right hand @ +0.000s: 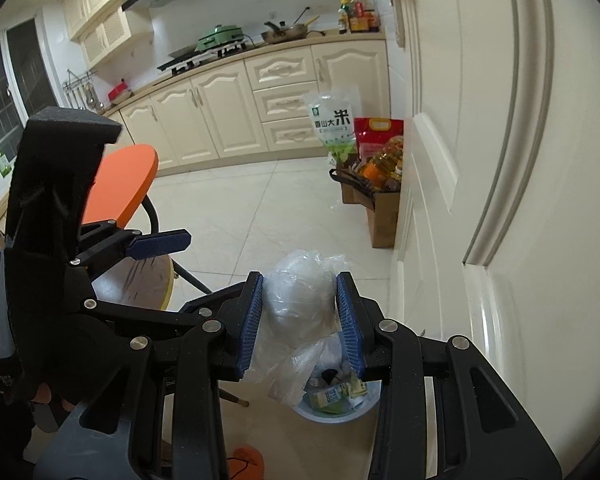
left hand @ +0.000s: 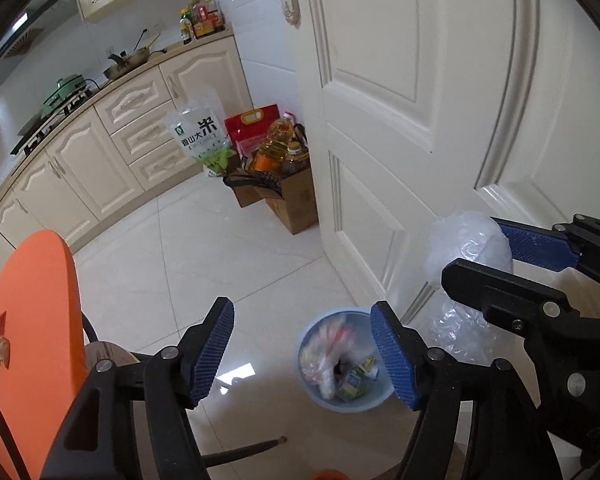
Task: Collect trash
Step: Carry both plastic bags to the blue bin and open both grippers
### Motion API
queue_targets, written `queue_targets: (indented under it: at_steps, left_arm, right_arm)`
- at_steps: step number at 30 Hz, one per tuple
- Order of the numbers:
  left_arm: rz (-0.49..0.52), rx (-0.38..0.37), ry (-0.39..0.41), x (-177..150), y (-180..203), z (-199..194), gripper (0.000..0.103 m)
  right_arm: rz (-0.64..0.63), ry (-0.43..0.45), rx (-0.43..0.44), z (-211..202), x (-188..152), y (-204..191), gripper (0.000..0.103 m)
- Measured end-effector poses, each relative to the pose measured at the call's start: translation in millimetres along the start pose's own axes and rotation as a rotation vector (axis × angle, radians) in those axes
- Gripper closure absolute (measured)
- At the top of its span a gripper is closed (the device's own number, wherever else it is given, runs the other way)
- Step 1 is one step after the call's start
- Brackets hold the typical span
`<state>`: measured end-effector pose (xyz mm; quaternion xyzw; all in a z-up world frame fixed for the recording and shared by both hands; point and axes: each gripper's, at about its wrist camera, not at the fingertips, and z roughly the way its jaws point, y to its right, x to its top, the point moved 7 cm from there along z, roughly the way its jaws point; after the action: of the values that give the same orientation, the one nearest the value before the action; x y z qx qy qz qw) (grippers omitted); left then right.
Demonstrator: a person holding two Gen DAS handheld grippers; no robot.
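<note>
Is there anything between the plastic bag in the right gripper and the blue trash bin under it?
Nothing visible. The clear plastic bag, clamped in the right gripper, hangs right over the open blue trash bin, its tail reaching the rim.

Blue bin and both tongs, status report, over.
Left tongs open, empty. Right tongs shut on crumpled clear plastic bag, above round light-blue waste bin. Bin already holds wrappers and cartons. Nothing blocking the drop.

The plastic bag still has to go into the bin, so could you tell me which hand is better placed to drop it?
Right. Its tongs grip the plastic bag just above the blue bin; the left tongs are open and empty.
</note>
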<state>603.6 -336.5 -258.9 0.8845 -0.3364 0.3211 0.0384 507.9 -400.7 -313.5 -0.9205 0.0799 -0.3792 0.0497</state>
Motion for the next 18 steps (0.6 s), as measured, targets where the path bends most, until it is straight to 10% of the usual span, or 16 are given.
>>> queue_targets:
  at_steps: [18]
  left_arm:
    - [-0.076, 0.067, 0.020, -13, -28, -25, 0.035]
  right_arm:
    - [0.016, -0.025, -0.010, 28, -5, 2, 0.062]
